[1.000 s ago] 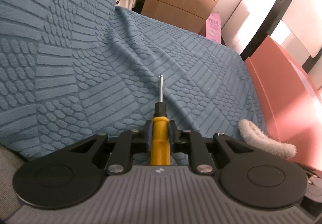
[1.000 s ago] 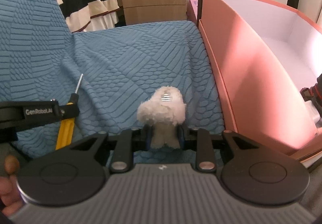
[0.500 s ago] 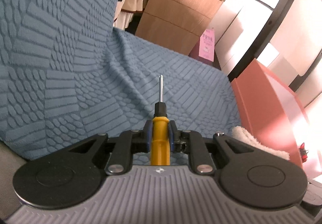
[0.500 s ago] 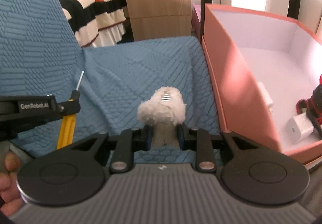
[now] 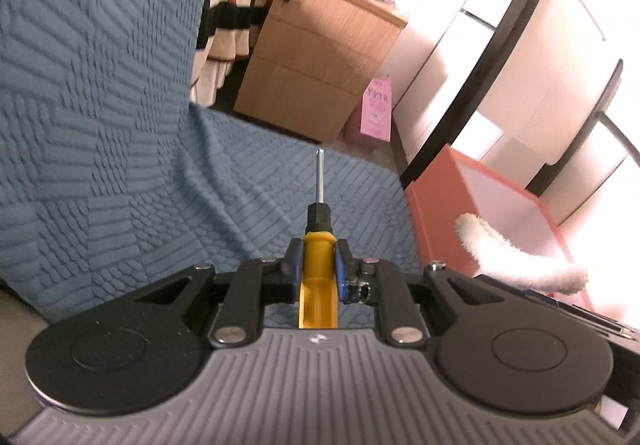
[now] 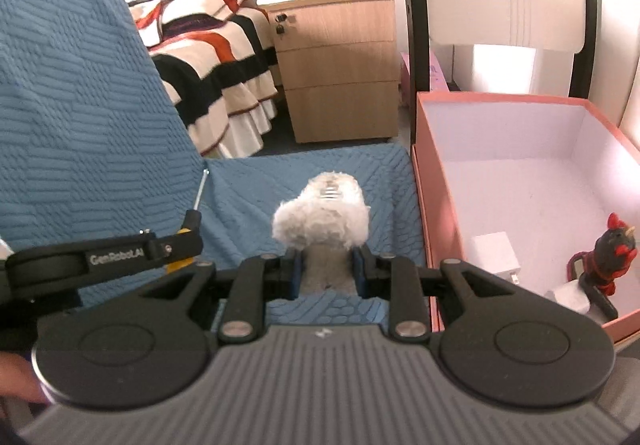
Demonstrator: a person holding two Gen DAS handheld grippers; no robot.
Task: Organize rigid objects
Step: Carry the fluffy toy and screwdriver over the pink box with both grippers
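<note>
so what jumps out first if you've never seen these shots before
The yellow-handled screwdriver clamped in the left gripper, shaft pointing forward over the blue textured cover. Next, the fluffy white object pinched in the right gripper, just left of the open pink box holding a small black-and-red figure.

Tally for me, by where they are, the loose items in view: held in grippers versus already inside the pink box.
Held in grippers: 2, the yellow-handled screwdriver and the fluffy white plush item.
Inside the pink cardboard box: 3, the white charger cube, the black-and-red horned figurine, and a small white block.
Total: 5.
</note>
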